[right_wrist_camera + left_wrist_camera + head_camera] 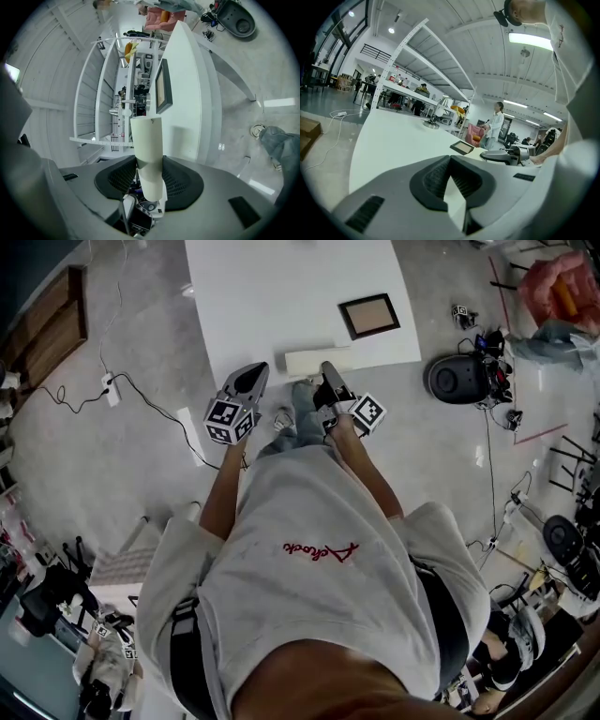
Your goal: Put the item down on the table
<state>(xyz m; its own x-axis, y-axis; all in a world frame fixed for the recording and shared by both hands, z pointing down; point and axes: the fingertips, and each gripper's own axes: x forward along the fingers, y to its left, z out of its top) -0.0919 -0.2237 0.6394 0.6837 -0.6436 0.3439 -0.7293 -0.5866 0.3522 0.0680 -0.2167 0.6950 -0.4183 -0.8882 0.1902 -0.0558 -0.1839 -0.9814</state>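
Note:
A long cream-white item [314, 360] lies crosswise over the near edge of the white table [281, 296]. My right gripper [330, 371] is shut on it. In the right gripper view the item [146, 140] stands out between the black pads [180, 180] of the right gripper [149, 164], turned toward the table [187, 93]. Whether it rests on the tabletop I cannot tell. My left gripper [253, 376] hovers just left of it off the table's edge. In its own view the left gripper [450, 161] has its tips together and holds nothing.
A dark-rimmed picture frame [369, 315] lies on the table's right part, and shows again as the frame [462, 147] in the left gripper view. On the floor are a round black device [457, 378] at the right and a power strip with cable [111, 388] at the left.

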